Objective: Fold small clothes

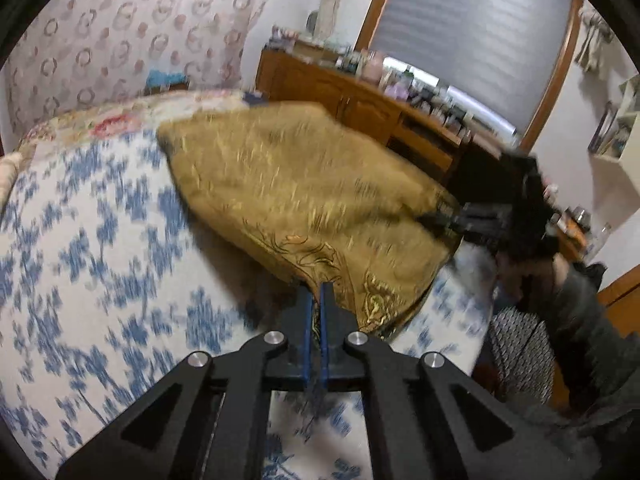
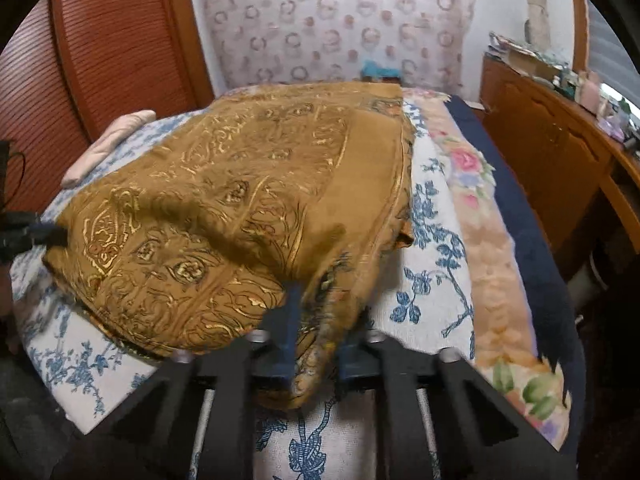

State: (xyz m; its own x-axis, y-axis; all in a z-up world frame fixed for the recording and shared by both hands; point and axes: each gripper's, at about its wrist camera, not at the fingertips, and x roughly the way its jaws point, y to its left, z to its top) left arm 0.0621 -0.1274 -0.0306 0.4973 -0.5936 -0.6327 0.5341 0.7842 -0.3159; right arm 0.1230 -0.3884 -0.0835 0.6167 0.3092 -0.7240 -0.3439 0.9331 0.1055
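The gold cloth [image 1: 296,196] lies on the bed [image 1: 100,248], its near edge lifted off the blue flower cover. The left gripper [image 1: 316,292] points down at a slant, fingers [image 1: 306,312] pressed together on one corner. The right gripper [image 2: 316,320] points down too, pinching a bunched corner.

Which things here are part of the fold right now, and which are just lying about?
In the job:
- mustard gold-patterned cloth
- left gripper, shut on its near edge
- right gripper, shut on another bunched edge
- blue floral bedspread underneath

Lying about:
- pink folded cloth
- wooden dresser with clutter
- rose-print blanket
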